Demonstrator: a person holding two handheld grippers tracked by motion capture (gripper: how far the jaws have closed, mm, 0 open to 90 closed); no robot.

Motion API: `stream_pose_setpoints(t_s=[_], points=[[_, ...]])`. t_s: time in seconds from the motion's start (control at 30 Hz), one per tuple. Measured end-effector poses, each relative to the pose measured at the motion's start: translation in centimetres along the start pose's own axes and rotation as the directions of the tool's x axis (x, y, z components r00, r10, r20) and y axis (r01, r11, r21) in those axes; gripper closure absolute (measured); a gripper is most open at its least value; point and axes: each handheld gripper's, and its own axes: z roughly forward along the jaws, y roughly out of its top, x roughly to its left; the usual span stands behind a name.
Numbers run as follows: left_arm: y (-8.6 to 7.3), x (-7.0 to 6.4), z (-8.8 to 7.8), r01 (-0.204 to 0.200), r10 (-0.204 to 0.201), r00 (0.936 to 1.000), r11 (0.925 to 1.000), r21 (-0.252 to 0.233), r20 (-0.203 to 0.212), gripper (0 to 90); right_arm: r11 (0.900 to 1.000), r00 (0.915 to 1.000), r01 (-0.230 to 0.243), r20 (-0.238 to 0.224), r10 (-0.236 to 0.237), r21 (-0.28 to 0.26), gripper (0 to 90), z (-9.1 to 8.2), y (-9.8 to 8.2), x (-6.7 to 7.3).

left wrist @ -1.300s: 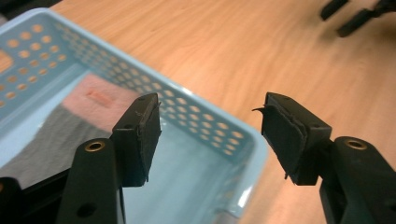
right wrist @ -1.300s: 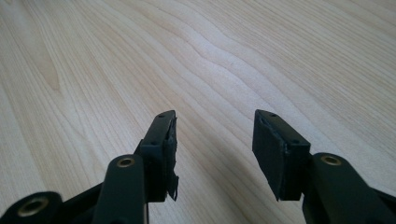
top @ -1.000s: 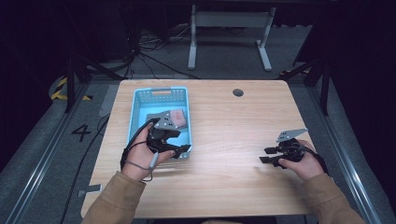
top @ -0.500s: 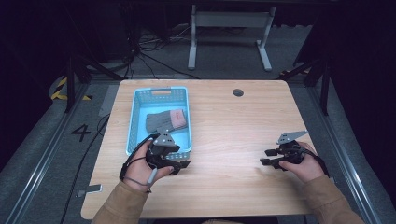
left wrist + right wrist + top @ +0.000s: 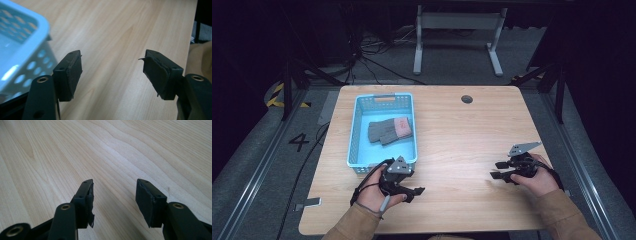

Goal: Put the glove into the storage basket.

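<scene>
- A light wooden table (image 5: 452, 135) seen from above, with a person's two forearms coming in from the bottom edge, each hand holding a black two-jaw gripper.
- A pale blue plastic basket (image 5: 357, 135) with perforated walls stands on the left half of the table.
- A pair of grey knitted gloves (image 5: 389, 131) with pinkish cuffs lies flat on the basket's floor, near the middle.
- The left gripper (image 5: 417, 191) sits low over the table just in front of the basket's near wall, outside it and apart from the gloves.
- Its jaws have just been opening and now stand wide apart; in the left gripper view there is bare wood between them, and the basket's corner (image 5: 22, 50) lies to the left of them.
- The right gripper (image 5: 497, 170) rests near the table's right edge, well apart from the basket.
- Its jaws are also spread, with bare wood grain between them in the right gripper view.
- A small dark round hole (image 5: 467, 99) sits near the table's far edge.
</scene>
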Motion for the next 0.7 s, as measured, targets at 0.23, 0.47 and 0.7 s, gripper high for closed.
stream_pose_setpoints(t_s=[0.23, 0.47, 0.7], points=[[-1.2, -0.3, 2.6, -0.023, 0.023, 0.9994, 0.9996, -0.017, 0.025, 32.0, 1.000, 1.0000, -0.005, 0.007, 0.005, -0.030, 50.2, 0.1, -0.4, -0.2], [-2.1, -0.5, 4.8, -0.012, 0.013, 0.9997, 0.9999, -0.009, 0.023, 32.1, 0.999, 0.9999, 0.004, 0.015, -0.003, -0.032, 49.9, 0.6, -0.6, -0.2], [-2.3, -1.2, 5.3, -0.058, 0.060, 0.9975, 0.9969, 0.053, -0.039, 32.4, 0.998, 0.9996, 0.009, 0.028, -0.007, -0.067, 48.3, 0.9, -0.9, -0.3]])
